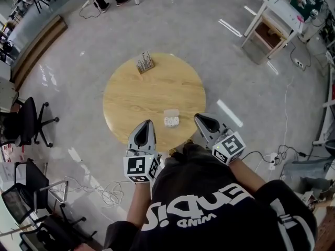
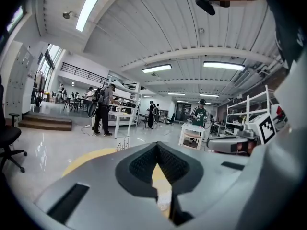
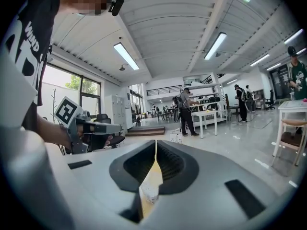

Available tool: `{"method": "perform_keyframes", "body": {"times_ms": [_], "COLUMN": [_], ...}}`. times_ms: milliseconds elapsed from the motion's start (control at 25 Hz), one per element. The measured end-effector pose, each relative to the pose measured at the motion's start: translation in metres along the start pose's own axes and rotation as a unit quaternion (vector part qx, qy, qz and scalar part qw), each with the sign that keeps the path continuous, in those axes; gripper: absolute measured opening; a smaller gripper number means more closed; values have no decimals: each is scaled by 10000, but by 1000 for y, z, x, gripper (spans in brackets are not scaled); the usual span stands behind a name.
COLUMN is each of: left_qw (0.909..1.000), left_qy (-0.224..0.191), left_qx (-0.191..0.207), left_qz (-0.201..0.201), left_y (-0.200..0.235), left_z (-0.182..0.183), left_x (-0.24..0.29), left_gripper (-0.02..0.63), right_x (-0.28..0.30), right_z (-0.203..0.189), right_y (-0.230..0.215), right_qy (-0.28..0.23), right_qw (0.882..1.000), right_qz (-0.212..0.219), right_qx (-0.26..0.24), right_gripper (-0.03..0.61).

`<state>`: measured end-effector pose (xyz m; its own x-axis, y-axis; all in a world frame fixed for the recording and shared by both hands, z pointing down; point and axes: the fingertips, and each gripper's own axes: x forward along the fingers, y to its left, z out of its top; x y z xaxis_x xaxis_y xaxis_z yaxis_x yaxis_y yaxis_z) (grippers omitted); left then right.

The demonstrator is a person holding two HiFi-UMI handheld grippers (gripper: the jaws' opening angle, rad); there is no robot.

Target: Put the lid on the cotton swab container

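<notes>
Cotton swab container (image 1: pixel 171 121) too small to tell lid or long axis; left gripper (image 1: pixel 148 123) and right gripper (image 1: pixel 199 117) both clenched, empty, at the table's (image 1: pixel 131 95) near edge.

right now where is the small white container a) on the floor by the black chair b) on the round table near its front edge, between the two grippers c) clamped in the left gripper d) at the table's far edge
b: the small white container sits on the round table near its front edge, between the left gripper and the right gripper, both shut and empty.
</notes>
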<state>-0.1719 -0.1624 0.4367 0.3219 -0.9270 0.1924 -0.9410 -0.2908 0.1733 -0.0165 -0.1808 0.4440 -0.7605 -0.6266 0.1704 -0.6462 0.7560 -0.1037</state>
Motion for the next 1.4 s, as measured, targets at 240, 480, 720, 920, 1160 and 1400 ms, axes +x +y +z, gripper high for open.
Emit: {"method": "perform_keyframes", "body": {"times_ms": [240, 480, 720, 920, 1160, 1400], "left_qw": [10000, 9999, 9997, 9994, 9991, 9986], "left_qy": [8, -3, 67, 150, 201, 276], "left_qx": [42, 97, 34, 72, 82, 88], "left_qz": [15, 110, 238, 318, 376, 450], "left_y": [0, 2, 6, 6, 7, 9], "left_z": [7, 13, 10, 7, 6, 3], "left_x": [16, 30, 37, 45, 50, 51], "left_gripper": [11, 11, 11, 11, 11, 11], "right_x": [18, 33, 52, 68, 79, 86], "right_z": [-1, -7, -42, -89, -147, -188], "right_y": [-8, -9, -10, -16, -23, -16], "right_qy": [121, 44, 492, 1034, 1754, 2267], "right_qw": [9989, 9953, 9883, 9795, 9640, 9485], "right_qz": [432, 935, 1385, 1663, 1931, 2128], "right_qx": [100, -254, -416, -473, -516, -598], "right_gripper": [63, 257, 262, 273, 282, 282]}}
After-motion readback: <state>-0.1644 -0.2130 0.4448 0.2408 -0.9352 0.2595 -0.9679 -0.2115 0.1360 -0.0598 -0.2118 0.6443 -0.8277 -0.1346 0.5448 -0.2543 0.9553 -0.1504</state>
